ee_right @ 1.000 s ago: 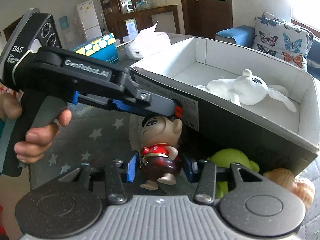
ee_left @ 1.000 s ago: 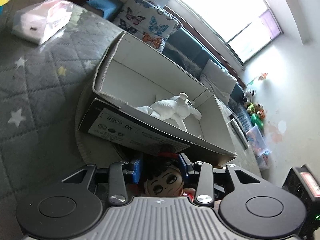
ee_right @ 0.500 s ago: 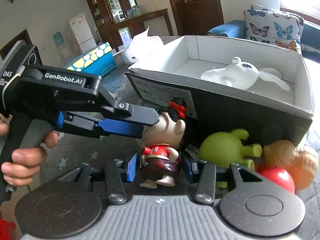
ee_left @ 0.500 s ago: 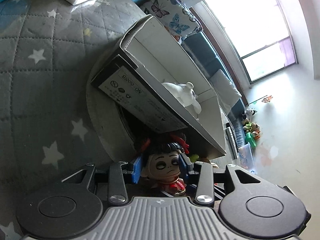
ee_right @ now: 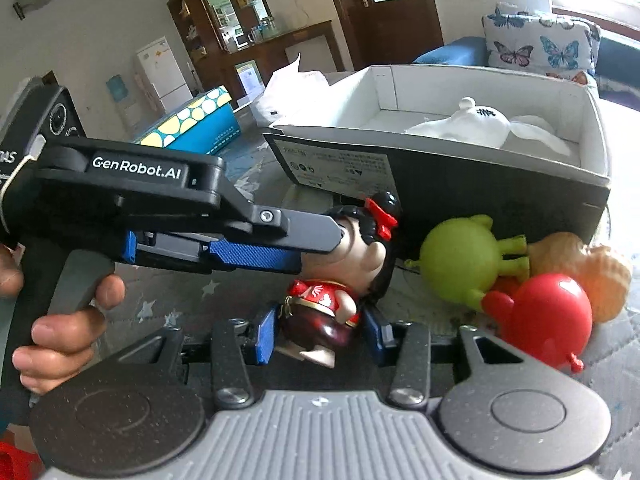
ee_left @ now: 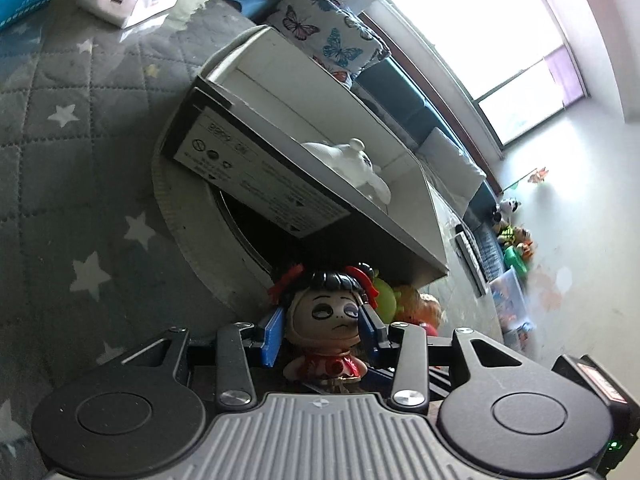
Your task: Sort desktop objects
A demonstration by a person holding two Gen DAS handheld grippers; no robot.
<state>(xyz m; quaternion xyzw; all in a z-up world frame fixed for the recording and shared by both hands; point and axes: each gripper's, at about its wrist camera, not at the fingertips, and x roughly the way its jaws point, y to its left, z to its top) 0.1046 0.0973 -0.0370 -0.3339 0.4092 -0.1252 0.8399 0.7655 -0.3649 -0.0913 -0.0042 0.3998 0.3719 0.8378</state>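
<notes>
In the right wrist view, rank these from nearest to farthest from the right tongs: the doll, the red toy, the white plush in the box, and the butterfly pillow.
1. Doll, between the right tongs.
2. Red toy, just to the right on the mat.
3. White plush, inside the box behind.
4. Butterfly pillow, far back at upper right.

My right gripper point(ee_right: 320, 334) clamps the doll point(ee_right: 326, 280) at its dark red lower body, while my left gripper point(ee_right: 320, 240) opens around its head from the left, with the green toy point(ee_right: 460, 258) and red toy point(ee_right: 546, 314) just right.
</notes>
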